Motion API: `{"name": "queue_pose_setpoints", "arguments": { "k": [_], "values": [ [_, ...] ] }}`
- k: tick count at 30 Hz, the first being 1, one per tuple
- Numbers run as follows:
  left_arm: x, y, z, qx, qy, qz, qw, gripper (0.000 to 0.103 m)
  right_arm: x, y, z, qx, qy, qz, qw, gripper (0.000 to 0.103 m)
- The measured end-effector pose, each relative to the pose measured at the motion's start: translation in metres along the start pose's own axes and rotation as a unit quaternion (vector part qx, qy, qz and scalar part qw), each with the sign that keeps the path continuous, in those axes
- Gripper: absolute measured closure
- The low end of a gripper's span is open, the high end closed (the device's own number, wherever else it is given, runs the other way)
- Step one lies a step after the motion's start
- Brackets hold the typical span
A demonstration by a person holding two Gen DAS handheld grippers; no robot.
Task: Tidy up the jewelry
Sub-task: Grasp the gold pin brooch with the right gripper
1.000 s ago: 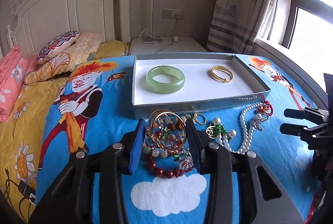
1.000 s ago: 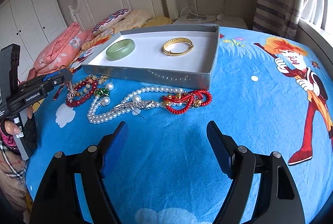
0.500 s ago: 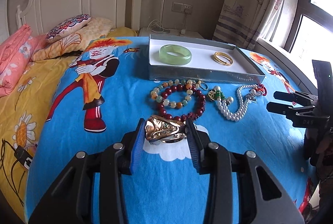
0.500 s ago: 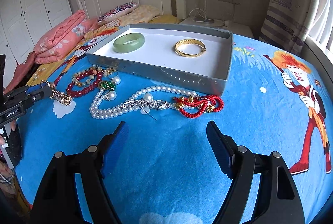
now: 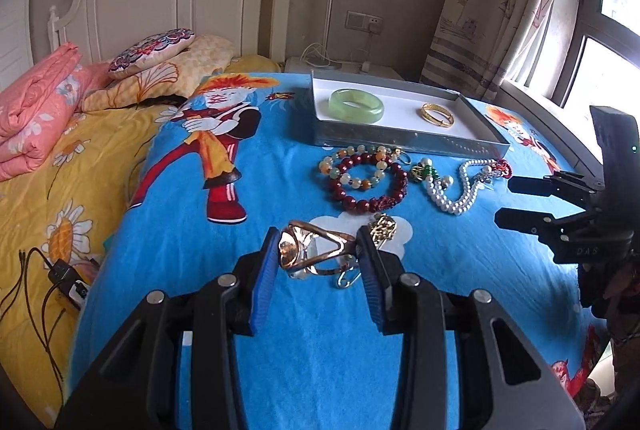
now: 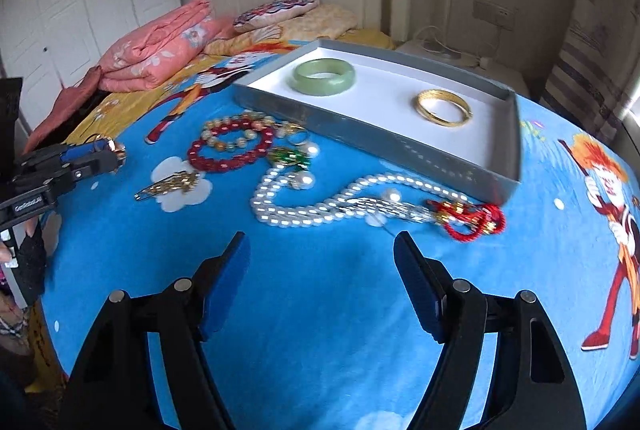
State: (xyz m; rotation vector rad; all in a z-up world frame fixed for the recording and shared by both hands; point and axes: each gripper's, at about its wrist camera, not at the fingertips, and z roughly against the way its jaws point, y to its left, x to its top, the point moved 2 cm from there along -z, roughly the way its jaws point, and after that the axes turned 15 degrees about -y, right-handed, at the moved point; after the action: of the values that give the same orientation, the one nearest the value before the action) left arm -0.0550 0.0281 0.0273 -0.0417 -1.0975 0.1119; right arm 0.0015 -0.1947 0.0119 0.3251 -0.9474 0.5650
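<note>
My left gripper (image 5: 318,250) is shut on a rose-gold bangle (image 5: 320,236) and holds it just above the blue bedspread, short of the jewelry pile. A gold brooch (image 6: 172,186) lies on a white cloud print beside it. Farther on are a red bead bracelet (image 5: 360,204), a pearl necklace (image 6: 304,210) and a red knotted cord (image 6: 472,220). Behind them, the grey tray (image 6: 380,138) holds a green jade bangle (image 6: 324,86) and a gold bangle (image 6: 440,120). My right gripper (image 6: 320,242) is open with nothing in it, just short of the pearls.
Folded pink quilt (image 5: 36,102) and pillows (image 5: 152,46) lie at the left by the white headboard. A black cable with a plug (image 5: 64,278) rests on the yellow sheet. Nightstand, curtain and window stand behind and right of the tray.
My left gripper has drawn back from the pile and away from the tray with the rose-gold bangle. The gold brooch now lies on the cloud print. The right gripper stayed open and shifted slightly.
</note>
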Motion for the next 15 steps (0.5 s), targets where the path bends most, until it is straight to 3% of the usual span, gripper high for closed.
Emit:
{"name": "queue_pose_setpoints", "arguments": {
  "k": [3, 7, 11, 15],
  "values": [
    [-0.005, 0.006, 0.001, 0.031, 0.012, -0.012, 0.9994, 0.065, 0.009, 0.039, -0.015, 0.052, 0.01, 0.041, 0.998, 0.033],
    [-0.016, 0.013, 0.006, 0.04, 0.02, -0.008, 0.999, 0.065, 0.015, 0.078, -0.04, 0.102, 0.038, 0.049, 0.993, 0.035],
    [-0.026, 0.018, 0.015, 0.053, 0.016, -0.007, 0.9984, 0.065, 0.013, 0.099, -0.059, 0.064, 0.094, -0.01, 0.993, 0.035],
    [-0.032, 0.026, 0.028, 0.052, 0.006, 0.011, 0.9986, 0.065, 0.014, 0.117, -0.065, 0.019, 0.092, -0.039, 0.995, 0.038]
  ]
}}
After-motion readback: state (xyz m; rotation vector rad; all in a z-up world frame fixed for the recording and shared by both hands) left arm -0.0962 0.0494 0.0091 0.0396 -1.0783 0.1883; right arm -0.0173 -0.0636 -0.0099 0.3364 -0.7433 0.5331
